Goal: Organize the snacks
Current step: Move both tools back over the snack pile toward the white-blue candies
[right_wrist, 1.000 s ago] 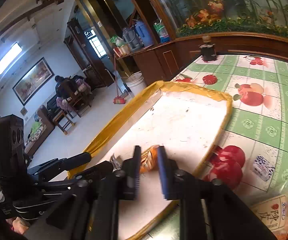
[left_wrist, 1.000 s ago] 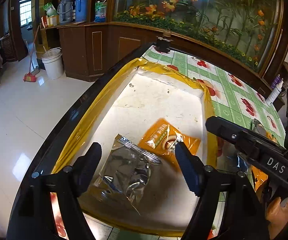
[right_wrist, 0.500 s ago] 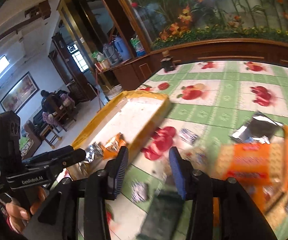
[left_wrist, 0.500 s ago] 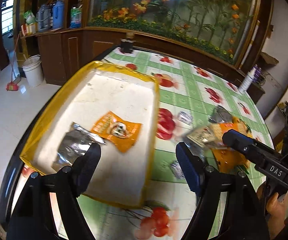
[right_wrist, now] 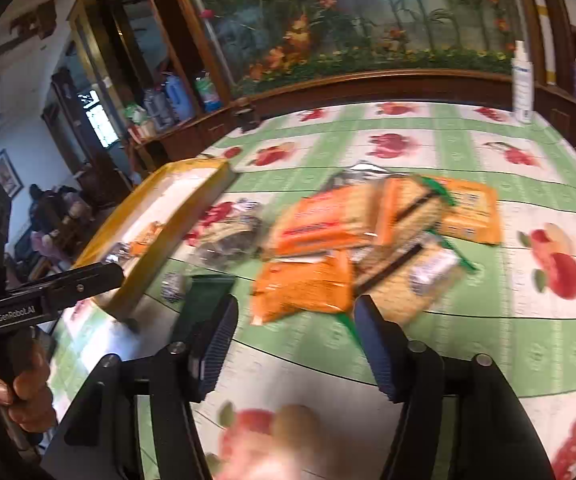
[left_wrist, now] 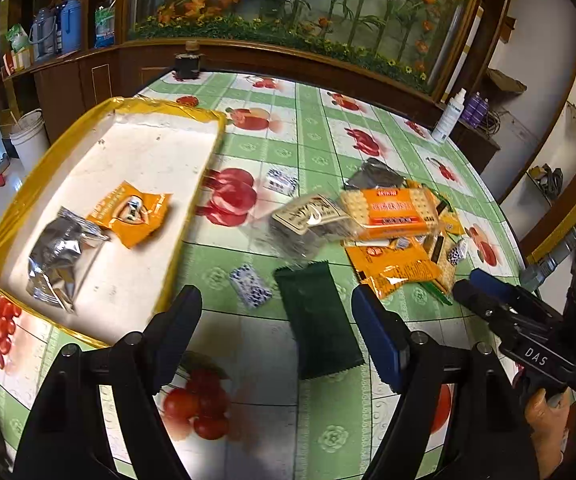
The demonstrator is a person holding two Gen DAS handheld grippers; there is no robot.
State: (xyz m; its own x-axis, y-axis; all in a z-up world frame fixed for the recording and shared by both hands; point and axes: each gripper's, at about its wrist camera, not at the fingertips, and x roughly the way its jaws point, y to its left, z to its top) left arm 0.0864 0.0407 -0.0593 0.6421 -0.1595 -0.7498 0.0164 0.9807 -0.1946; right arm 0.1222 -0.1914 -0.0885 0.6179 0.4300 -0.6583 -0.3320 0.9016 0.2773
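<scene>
Now, near to far:
Left tongs (left_wrist: 276, 312): held released and empty above the surface (left_wrist: 328, 432), having been drawn back from over the tray within the last second; the dark green packet (left_wrist: 320, 320) is framed between the fingers but is not touched.
Right tongs (right_wrist: 294, 340): also spread and empty, where a second ago they were nearly closed over the tray; they are now pointed at the loose pile, with much motion blur.
Dark green packet: laid flat on the surface, nearest the left tongs, just right of the tray's near corner.
Small blue-white sweet (left_wrist: 250, 286): lying just left of the green packet, apart from it.
Snack pile (left_wrist: 392, 232): orange cracker pack, orange pouch and a clear bag are heaped together, touching, well right of the tray.
Tray (left_wrist: 192, 204): yellow-rimmed; an orange pouch (left_wrist: 130, 212) and a silver pouch (left_wrist: 54, 256) are already held inside it.
Meaning: one drop-off is judged finished; a fresh pick-up is being set up, probably the green packet, with most snacks yet to be sorted.
</scene>
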